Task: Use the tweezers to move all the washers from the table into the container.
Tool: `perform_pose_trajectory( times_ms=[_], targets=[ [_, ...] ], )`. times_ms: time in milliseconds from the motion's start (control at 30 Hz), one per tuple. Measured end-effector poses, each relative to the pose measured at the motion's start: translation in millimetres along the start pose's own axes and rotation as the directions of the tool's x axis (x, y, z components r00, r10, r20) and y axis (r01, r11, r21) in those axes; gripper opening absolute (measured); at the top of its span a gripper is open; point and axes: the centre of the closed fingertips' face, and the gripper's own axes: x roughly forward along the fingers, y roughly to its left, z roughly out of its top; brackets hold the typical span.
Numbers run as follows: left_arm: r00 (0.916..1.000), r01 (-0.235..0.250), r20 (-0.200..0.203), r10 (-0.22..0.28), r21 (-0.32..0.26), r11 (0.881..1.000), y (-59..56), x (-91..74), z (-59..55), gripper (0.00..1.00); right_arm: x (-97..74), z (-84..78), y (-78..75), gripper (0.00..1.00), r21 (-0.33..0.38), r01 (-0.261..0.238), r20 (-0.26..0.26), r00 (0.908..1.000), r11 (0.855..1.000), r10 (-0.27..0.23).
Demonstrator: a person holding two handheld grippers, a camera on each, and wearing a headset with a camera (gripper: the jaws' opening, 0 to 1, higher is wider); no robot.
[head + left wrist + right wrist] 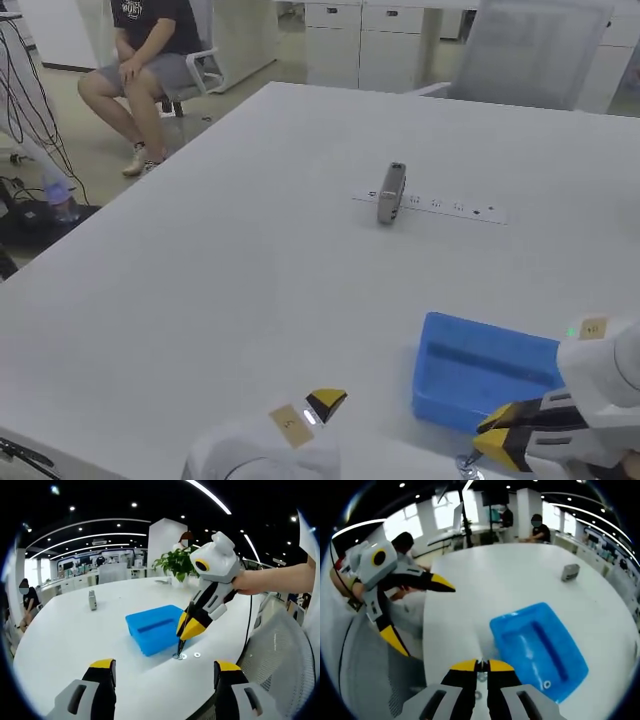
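Washers (184, 656) lay on the counter (75, 630), lower middle of the left gripper view, just past the gaping, empty left claw (165, 666). Right claw (186, 631) clamped the tweezers (178, 649), tips down at them; blue container (155, 627) just behind. Likely pick-up step; next needs tips pinching one washer.

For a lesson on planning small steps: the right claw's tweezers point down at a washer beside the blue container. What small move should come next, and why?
Probably close the tweezers on that washer and lift it toward the blue container. The right claw is shut on the tweezers, whose tips meet the washer on the table, beside the container; a firm pinch cannot be confirmed.
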Motion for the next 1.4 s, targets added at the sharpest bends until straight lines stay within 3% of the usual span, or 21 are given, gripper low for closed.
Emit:
perform_pose_trajectory(
  times_ms=[533, 700, 800, 900, 967, 1067, 1167, 1300, 1333, 1400],
  targets=[
    [0.9996, 0.007, -0.027, -0.007, 0.012, 1.000, -1.6, 0.8, -4.7, 0.79, 7.7, -8.9, 0.0, 0.03, -0.063, -0.002, -0.053, 0.9986, 0.998, -0.001],
    [0.9993, 0.011, -0.035, -0.011, 0.016, 1.000, -2.1, 1.2, -6.2, 0.78, 14.2, -9.8, 4.5, 0.01, -0.114, -0.031, -0.095, 0.9953, 0.993, 0.020],
    [0.9992, 0.012, -0.037, -0.011, 0.018, 1.000, -2.2, 1.1, -6.4, 0.78, 12.6, -6.4, 1.9, 0.01, -0.189, -0.022, -0.133, 0.9911, 0.982, -0.004],
    [0.9991, 0.012, -0.041, -0.011, 0.018, 1.000, -2.0, 1.2, -7.1, 0.77, 10.0, -3.0, 5.1, 0.01, -0.207, -0.043, -0.156, 0.9878, 0.977, 0.011],
    [0.9990, 0.013, -0.042, -0.012, 0.018, 1.000, -2.3, 1.2, -7.4, 0.77, 5.0, -6.9, 8.3, 0.01, -0.239, -0.082, -0.222, 0.9746, 0.968, 0.028],
    [0.9989, 0.018, -0.044, -0.017, 0.020, 1.000, -3.1, 1.2, -7.5, 0.76, -0.4, -10.0, 4.4, 0.01, -0.305, -0.111, -0.317, 0.9482, 0.946, 0.009],
    [0.9986, 0.022, -0.049, -0.021, 0.022, 1.000, -3.8, 1.4, -8.4, 0.74, 1.6, -8.3, 2.1, 0.01, -0.310, -0.132, -0.350, 0.9365, 0.941, 0.016],
    [0.9989, 0.014, -0.044, -0.014, 0.018, 1.000, -2.0, 1.1, -8.0, 0.74, 0.4, -11.1, -1.9, 0.02, -0.368, -0.173, -0.445, 0.8954, 0.914, -0.010],
    [0.9990, 0.012, -0.042, -0.011, 0.016, 1.000, -1.4, 0.9, -7.8, 0.74, 6.3, -7.2, -0.7, 0.02, -0.367, -0.171, -0.429, 0.9033, 0.914, -0.004],
    [0.9992, 0.009, -0.039, -0.009, 0.009, 1.000, -0.3, 0.7, -7.6, 0.74, 6.7, -7.0, 3.7, 0.02, -0.359, -0.188, -0.443, 0.8964, 0.914, 0.011]
  ],
)
